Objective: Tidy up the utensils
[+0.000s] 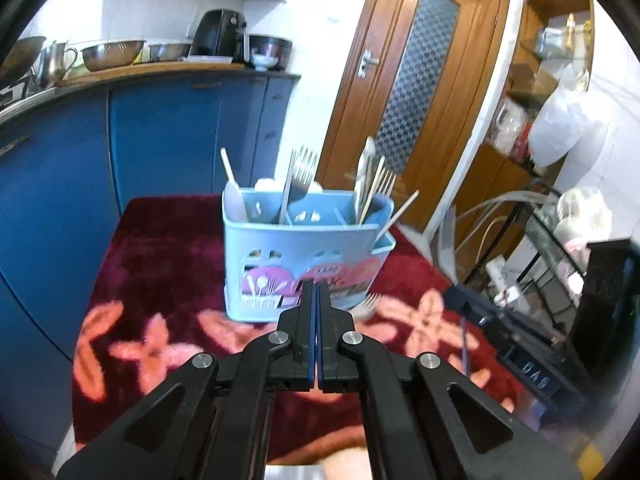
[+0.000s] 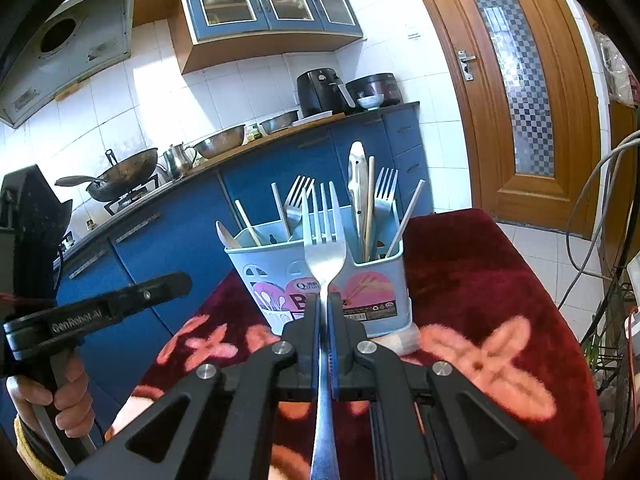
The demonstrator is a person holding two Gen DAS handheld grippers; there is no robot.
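A light blue utensil caddy (image 1: 308,256) stands on a red floral cloth (image 1: 168,264), holding forks, chopsticks and spoons in several compartments. My left gripper (image 1: 315,292) is shut and empty, just in front of the caddy. A fork (image 1: 366,306) lies on the cloth to the caddy's right. My right gripper (image 2: 324,304) is shut on a metal fork (image 2: 324,248), tines up, held in front of the caddy (image 2: 320,276). The left gripper (image 2: 100,312) also shows at the left of the right wrist view.
Blue cabinets (image 1: 160,136) with a counter of bowls, a wok and an air fryer (image 2: 320,88) stand behind the table. A wooden door (image 1: 412,92) is at the back right. Cluttered shelves and cables (image 1: 540,240) lie beyond the table's right edge.
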